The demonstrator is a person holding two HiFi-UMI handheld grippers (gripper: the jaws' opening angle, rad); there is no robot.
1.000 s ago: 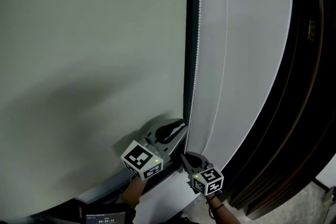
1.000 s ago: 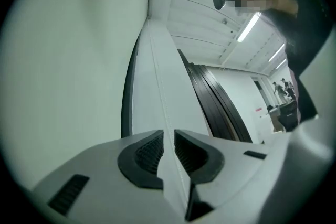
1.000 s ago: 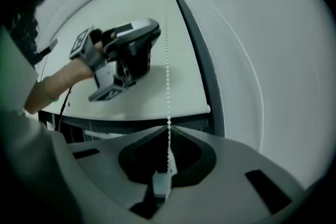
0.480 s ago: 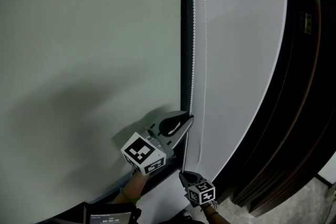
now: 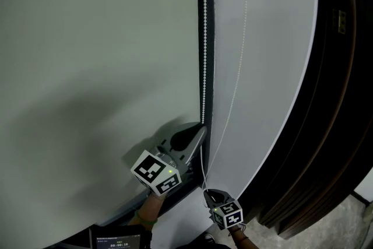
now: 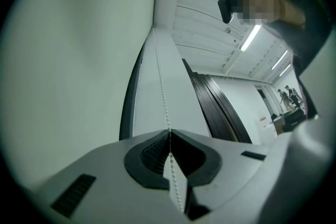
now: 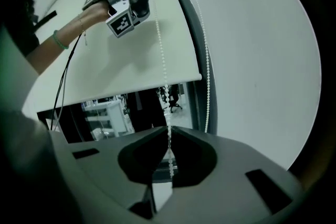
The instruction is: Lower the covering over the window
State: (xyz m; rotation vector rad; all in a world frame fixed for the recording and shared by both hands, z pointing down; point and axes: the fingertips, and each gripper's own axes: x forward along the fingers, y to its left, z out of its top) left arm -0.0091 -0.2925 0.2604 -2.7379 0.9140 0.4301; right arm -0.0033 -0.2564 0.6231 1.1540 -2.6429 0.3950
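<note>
Head view: pale blind [image 5: 99, 67], dark frame [image 5: 208, 67], white wall [image 5: 274, 67]; bead chain [image 5: 203, 38] hanging.

Left tool [image 6: 169, 132] clamped, right tool [image 7: 169, 131] clamped

Dark panels [image 5: 342, 102] stand right of the white wall [image 5: 274, 38]; a ceiling light [image 6: 251, 38] glows.

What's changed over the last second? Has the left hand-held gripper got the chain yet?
The left hand-held gripper has closed on the left strand of the chain; a second ago its jaws stood apart beside it. The right hand-held gripper moved down toward the person, pulling its strand. It stays clamped on that strand, and the left one has hardly shifted.
</note>
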